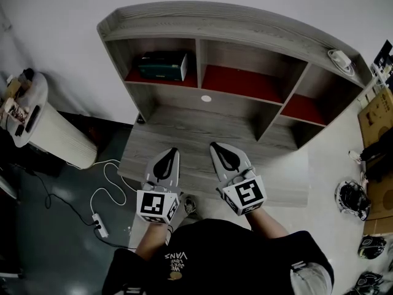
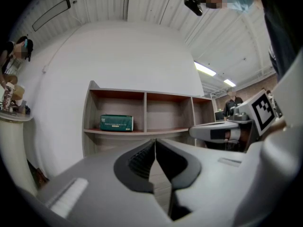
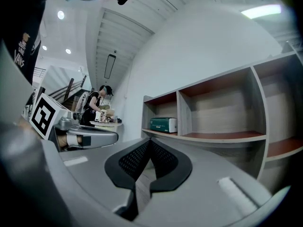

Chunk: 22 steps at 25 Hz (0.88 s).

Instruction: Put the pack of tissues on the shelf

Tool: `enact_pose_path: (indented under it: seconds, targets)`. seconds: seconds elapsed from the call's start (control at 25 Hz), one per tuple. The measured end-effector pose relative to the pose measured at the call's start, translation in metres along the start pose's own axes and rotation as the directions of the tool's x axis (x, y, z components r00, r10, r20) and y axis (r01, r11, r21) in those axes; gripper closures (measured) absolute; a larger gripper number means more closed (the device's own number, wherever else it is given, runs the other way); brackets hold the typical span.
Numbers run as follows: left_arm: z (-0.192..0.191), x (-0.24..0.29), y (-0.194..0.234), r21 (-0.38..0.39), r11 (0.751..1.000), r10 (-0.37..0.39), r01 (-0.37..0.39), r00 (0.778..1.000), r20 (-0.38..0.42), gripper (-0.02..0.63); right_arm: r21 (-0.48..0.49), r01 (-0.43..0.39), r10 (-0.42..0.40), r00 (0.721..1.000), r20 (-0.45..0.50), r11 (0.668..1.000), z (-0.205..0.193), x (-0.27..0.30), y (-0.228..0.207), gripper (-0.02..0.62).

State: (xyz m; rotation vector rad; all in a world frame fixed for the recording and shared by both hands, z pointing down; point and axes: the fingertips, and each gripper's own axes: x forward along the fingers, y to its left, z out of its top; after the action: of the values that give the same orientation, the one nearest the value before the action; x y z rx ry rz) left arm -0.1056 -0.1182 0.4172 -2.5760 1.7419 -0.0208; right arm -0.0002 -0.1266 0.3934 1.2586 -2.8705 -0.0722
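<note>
Ahead of our 2 grippers, beyond the left one's tips, the tissues (image 1: 163,66) sit in the leftmost of the shelf's (image 1: 245,24) 3 compartments, well apart from both. We hold the left gripper (image 1: 172,152) and right gripper (image 1: 214,145) side by side over the desk (image 1: 184,128), each with jaws pressed together, nothing between them.

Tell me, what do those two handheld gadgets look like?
The left gripper and right gripper are matching pale grey shells tapering to a tip, lined with black ribbed pads. Each carries a white cube of black square markers. The person wears a black printed T-shirt.
</note>
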Motion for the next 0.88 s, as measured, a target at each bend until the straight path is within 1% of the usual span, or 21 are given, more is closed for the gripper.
enact_pose_path:
  seconds: [0.12, 0.4, 0.56, 0.88]
  targets:
    - [-0.004, -0.006, -0.009, -0.004, 1.000, -0.001, 0.001, 1.000, -0.007, 0.548, -0.006, -0.011, 0.011, 1.000, -0.013, 1.000, -0.005, -0.009, 0.003, 0.592]
    - [-0.016, -0.021, -0.030, -0.015, 1.000, -0.001, 0.001, 0.999, -0.039, 0.548, 0.029, -0.016, 0.017, 0.999, -0.033, 0.999, -0.023, -0.026, 0.003, 0.592]
    - [-0.016, -0.026, -0.037, -0.003, 1.000, -0.003, 0.003, 0.999, -0.044, 0.548, 0.045, -0.023, 0.025, 0.999, -0.044, 0.999, -0.031, -0.033, 0.003, 0.592]
    - [-0.016, -0.030, -0.048, 0.001, 1.000, -0.019, 0.019, 0.998, -0.052, 0.548, 0.049, -0.003, 0.006, 0.998, -0.055, 0.999, -0.032, -0.045, -0.002, 0.592]
